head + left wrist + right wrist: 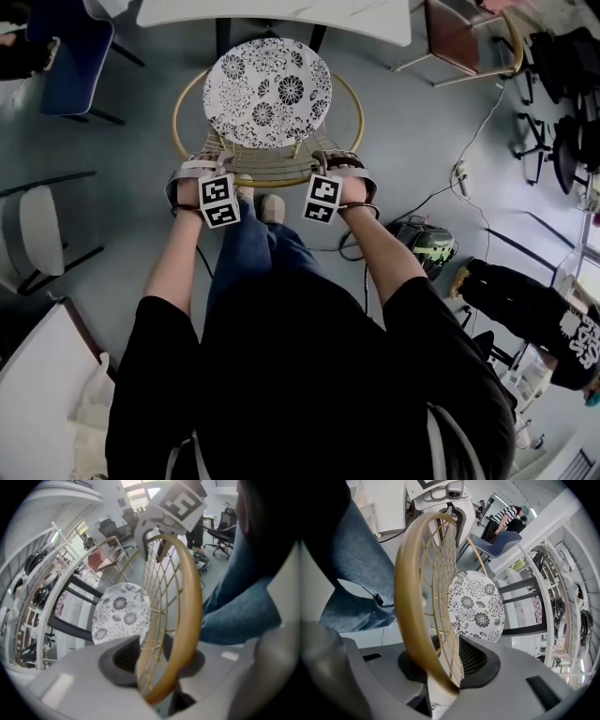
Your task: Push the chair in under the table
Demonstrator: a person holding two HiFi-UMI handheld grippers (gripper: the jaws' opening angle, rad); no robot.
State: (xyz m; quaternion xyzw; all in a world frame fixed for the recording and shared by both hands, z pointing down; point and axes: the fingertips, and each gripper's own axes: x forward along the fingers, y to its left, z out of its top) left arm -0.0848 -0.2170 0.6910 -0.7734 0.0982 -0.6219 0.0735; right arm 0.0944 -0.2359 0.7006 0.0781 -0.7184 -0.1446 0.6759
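While we stood behind the chair (268,117), legs (251,246): in jeans, just behind the backrest, one shoe (272,208) near its lower edge.
Left gripper (204,171): clamped on the left side of the backrest's rim, pointing steeply down, with the hoop caught between its pads.
Right gripper (342,169): clamped the same way on the right side of the rim.
Hands: level with each other, neither nearer the table, so we judged that an even push from both would keep the chair straight.
Backrest (272,167): a cane hoop filled with lattice. It stood upright, and its long line ran crosswise in front of us from one gripper to the other.
Seat (267,84): round and flower-patterned, lying beyond the backrest, straight away from us.
Chair's place: mostly out on the open floor, with only the seat's far edge reaching the table's near edge, between two dark table legs (223,37).
Table (281,17): white-topped and the farthest thing, dead ahead past the seat.
Coming move: the table lay directly forward of both grippers, square to the backrest's line. We judged the push should go straight ahead, with the seat passing between the table legs.
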